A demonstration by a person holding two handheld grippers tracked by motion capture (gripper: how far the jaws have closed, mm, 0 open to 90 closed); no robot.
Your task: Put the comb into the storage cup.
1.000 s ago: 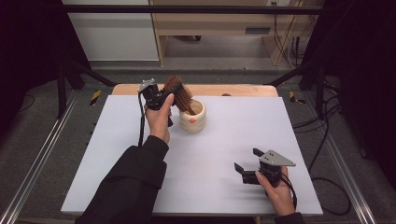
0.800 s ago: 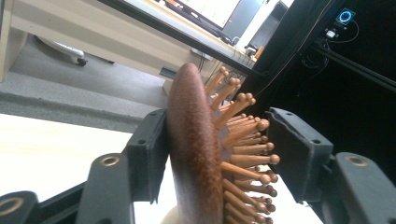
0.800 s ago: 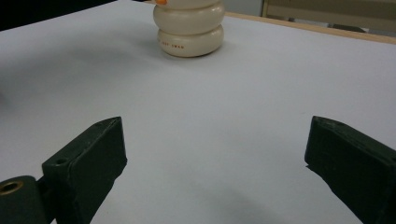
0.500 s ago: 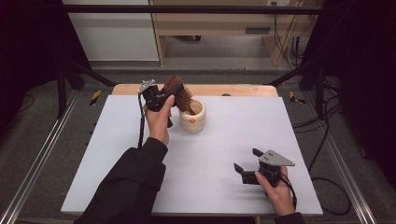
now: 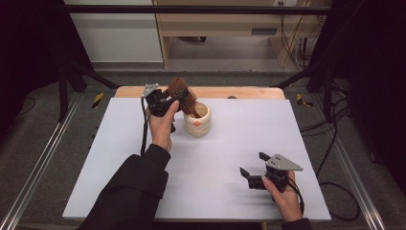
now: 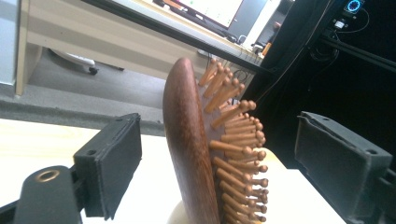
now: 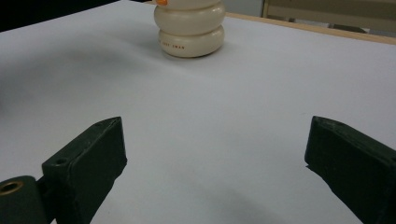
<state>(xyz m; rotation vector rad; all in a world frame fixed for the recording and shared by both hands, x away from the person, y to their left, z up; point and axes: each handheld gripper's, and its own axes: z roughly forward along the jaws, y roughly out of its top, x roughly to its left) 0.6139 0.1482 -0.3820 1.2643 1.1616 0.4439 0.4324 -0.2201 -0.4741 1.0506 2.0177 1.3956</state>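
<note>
A wooden hairbrush (image 5: 181, 91) with peg bristles stands head-up in a cream ribbed cup (image 5: 197, 122) at the back middle of the table. My left gripper (image 5: 174, 96) is level with the brush head. In the left gripper view the brush (image 6: 187, 154) stands between my left gripper's (image 6: 219, 154) jaws, which have just been opening. There are gaps on both sides and neither pad presses on the brush. My right gripper (image 5: 253, 164) rests open near the front right. In the right gripper view it (image 7: 215, 154) points at the cup (image 7: 190, 28), with nothing between its jaws.
The white table top (image 5: 239, 129) has a wooden strip (image 5: 239, 92) along its far edge. Black frame rails run along both sides, and cables lie on the floor at the right (image 5: 330, 143).
The left jaws have spread apart around the brush head, which stays upright in the cup. Neither hand has shifted.
</note>
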